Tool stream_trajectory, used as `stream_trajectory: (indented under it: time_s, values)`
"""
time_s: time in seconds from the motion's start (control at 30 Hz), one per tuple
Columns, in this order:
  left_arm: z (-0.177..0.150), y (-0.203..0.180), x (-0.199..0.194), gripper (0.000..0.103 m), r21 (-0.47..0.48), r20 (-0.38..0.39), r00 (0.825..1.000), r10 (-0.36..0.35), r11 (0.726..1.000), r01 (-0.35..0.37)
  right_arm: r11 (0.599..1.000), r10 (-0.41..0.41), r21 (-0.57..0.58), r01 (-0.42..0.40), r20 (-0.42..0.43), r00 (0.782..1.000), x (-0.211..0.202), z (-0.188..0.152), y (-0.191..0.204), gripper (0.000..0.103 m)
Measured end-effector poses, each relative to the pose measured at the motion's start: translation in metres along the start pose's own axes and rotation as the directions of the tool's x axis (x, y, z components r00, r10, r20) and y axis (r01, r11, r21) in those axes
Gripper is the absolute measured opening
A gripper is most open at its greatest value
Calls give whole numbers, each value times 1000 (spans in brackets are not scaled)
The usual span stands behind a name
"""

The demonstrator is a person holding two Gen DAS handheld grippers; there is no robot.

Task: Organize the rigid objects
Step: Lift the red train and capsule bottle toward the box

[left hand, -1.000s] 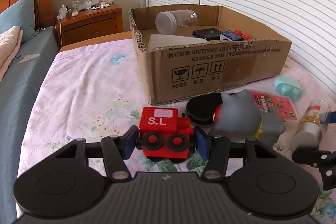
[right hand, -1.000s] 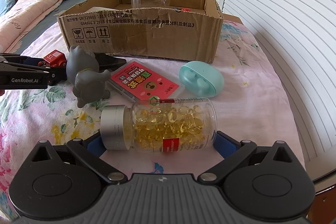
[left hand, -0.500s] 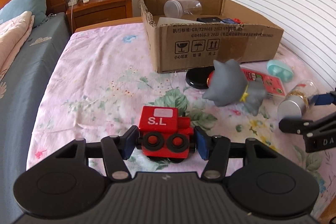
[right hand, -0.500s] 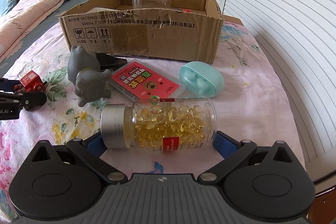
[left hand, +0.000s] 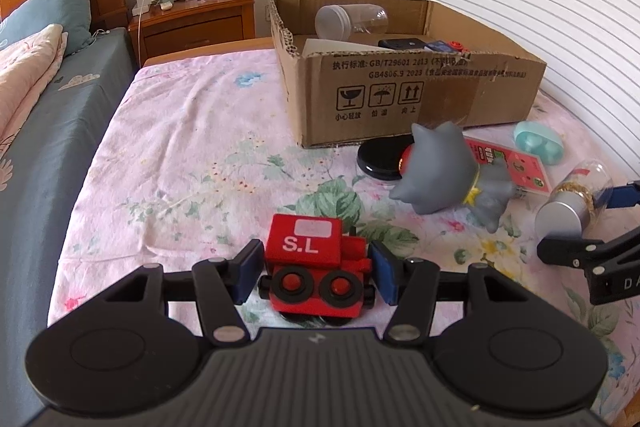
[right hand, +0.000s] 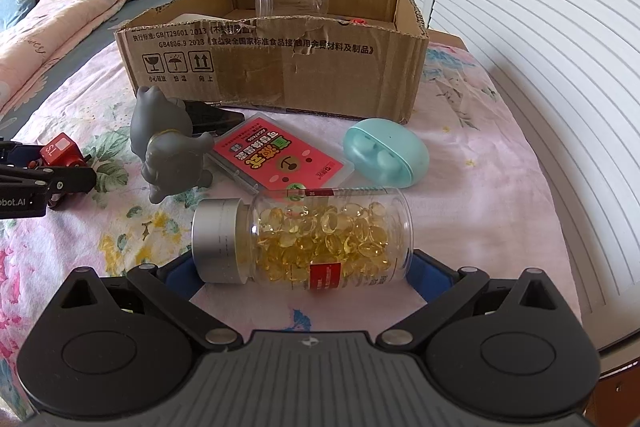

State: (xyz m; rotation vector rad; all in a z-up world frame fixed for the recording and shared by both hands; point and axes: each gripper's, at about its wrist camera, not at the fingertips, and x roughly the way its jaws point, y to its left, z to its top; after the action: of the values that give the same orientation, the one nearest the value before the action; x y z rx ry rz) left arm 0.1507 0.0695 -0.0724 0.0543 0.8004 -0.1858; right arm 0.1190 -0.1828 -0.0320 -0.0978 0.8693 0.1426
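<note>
Two grippers, both w/ something between the pads. Left gripper [left hand: 316, 271] clamps red toy train [left hand: 314, 273] marked "S.L", low over the floral bedsheet [left hand: 180, 155]. Right gripper [right hand: 302, 273] spread wide, pads at the cap end & base end of capsule bottle [right hand: 304, 239] lying on its side on the bed; contact looks snug. Cardboard box [right hand: 280, 75] sits beyond; grey toy figure [right hand: 168, 151], red card pack [right hand: 280, 159] & teal case [right hand: 384, 157] lie in front of it.
</note>
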Motion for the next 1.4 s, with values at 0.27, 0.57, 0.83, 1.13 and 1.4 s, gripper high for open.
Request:
stream_trajectory:
  time_s: [0.27,0.57,0.83,1.13,1.4]
  values:
    - [1,-1,1,57,13,-2,1000,3,1000,-3,1000,-13,17,13,-21,1000,2,5,2,103]
    - [1,2,0,58,44,-6,1000,-18,999,18,1000,-29,11,29,-6,1000,-5,9,7,102]
    - [4,3,1,54,42,-24,999,-43,998,44,999,-46,-12,45,-15,999,-6,13,12,97]
    - [11,4,0,50,50,-70,996,-63,997,66,999,16,-45,-19,-73,997,-9,17,6,97]
    - [30,4,-15,50,112,-83,992,-100,988,109,992,106,-52,-113,-119,987,-19,29,-9,96]
